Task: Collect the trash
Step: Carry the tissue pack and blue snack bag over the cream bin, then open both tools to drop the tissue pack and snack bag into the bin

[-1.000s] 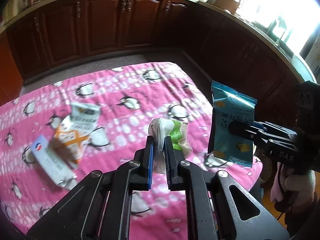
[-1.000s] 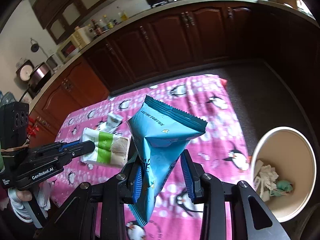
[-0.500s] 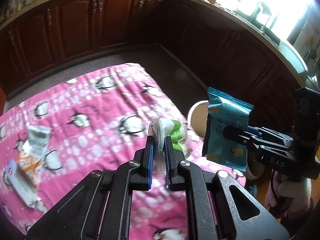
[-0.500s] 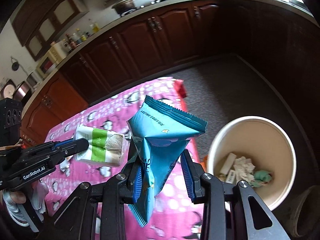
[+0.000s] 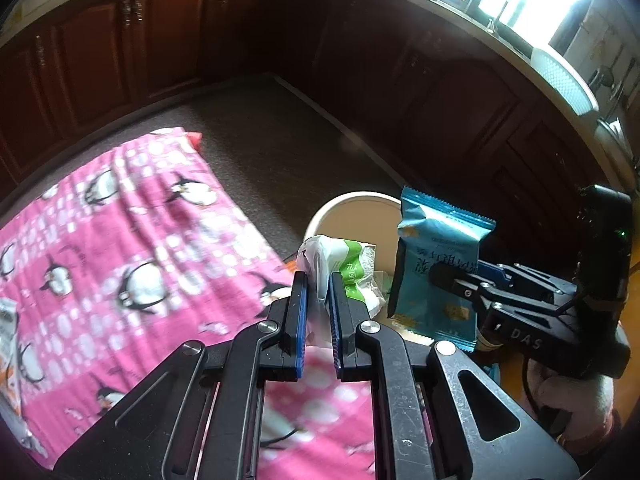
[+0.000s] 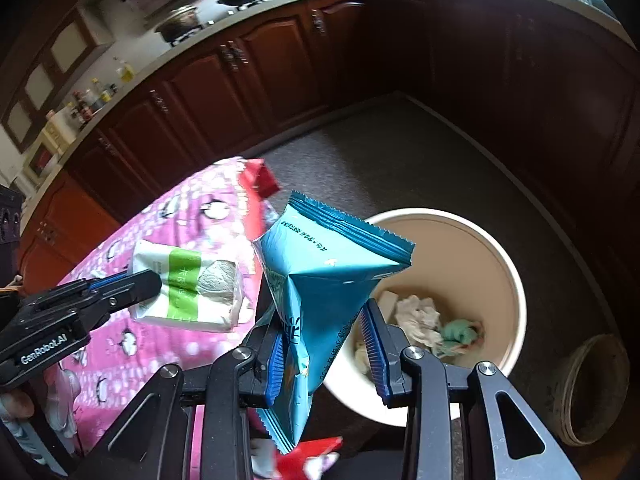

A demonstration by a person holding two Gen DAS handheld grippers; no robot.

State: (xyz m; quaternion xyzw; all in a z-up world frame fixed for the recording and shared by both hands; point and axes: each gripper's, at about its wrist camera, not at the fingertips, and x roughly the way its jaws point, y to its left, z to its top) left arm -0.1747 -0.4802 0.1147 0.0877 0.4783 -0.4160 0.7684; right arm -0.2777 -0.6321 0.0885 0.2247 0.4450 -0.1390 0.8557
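Observation:
My left gripper [image 5: 318,280] is shut on a white and green wrapper [image 5: 348,268], held in the air at the table's right edge, near the rim of a cream bin [image 5: 352,204]. That wrapper also shows in the right wrist view [image 6: 188,290]. My right gripper [image 6: 326,332] is shut on a blue snack bag [image 6: 320,284], held up beside the cream bin [image 6: 472,256], which holds crumpled paper and other trash. The blue bag also shows in the left wrist view [image 5: 436,272], to the right of my left gripper.
A pink penguin tablecloth [image 5: 120,248] covers the table on the left. More wrappers [image 5: 8,344] lie at its far left edge. Dark wood cabinets [image 6: 256,80] ring the room. A second round container [image 6: 592,388] stands on the floor right of the bin.
Both grippers have swung right, from over the table toward the bin, each still holding its wrapper. The bin now lies close below and in front of both.

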